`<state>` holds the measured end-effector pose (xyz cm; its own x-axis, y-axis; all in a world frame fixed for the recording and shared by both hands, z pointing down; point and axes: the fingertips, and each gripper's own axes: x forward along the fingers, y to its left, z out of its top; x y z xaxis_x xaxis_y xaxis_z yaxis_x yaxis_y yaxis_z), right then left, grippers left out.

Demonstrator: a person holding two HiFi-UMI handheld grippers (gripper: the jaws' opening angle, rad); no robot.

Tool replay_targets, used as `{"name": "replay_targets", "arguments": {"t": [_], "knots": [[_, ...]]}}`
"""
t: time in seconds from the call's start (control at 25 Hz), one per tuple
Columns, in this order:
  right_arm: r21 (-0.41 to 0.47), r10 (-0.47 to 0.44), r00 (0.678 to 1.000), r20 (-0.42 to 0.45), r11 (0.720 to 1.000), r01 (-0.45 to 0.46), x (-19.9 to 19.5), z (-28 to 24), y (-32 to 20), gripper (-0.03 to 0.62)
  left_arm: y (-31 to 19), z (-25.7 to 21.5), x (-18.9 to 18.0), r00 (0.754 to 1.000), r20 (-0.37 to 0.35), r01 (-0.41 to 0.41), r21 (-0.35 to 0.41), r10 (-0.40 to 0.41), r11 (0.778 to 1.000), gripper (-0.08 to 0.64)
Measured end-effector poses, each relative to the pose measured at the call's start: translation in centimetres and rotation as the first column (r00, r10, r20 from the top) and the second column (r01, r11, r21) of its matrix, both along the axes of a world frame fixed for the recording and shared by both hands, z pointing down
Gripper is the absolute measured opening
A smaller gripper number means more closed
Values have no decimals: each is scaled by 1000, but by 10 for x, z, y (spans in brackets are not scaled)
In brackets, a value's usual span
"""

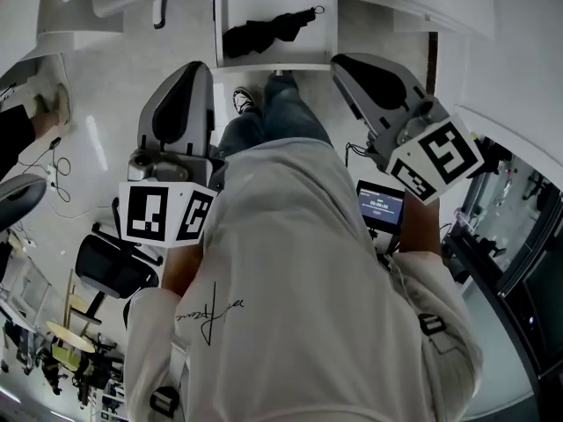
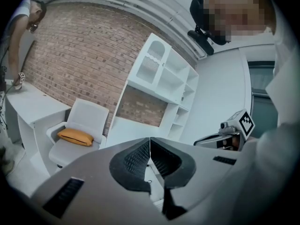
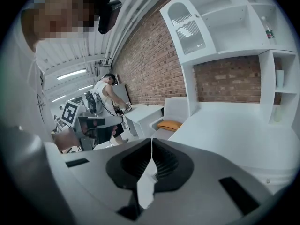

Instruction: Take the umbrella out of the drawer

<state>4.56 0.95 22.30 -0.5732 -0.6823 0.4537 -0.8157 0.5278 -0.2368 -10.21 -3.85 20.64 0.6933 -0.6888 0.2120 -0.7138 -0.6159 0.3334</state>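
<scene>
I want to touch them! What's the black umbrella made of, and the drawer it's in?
The umbrella looks like soft matte black fabric: it lies folded in floppy creases. The drawer looks like smooth white painted wood or plastic, flat and even; I can't tell which.

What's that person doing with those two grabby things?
A person stands facing an open white drawer, with tongs in each hand. A folded black umbrella lies inside the drawer. The left tongs and the right tongs are both shut with nothing in them. Neither touches the umbrella, so it has not been picked up yet.
</scene>
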Motion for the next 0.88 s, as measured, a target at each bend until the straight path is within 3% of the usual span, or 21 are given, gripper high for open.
{"name": "replay_targets", "arguments": {"t": [0.44, 0.88], "knots": [[-47, -99, 992, -85, 994, 95, 2, 28, -19, 26, -14, 12, -10, 997, 30, 79, -62, -77, 995, 17], [-96, -232, 962, -142, 971, 220, -15, 60, -32, 26, -16, 30, 2, 996, 28, 90, -152, -87, 984, 17]]}}
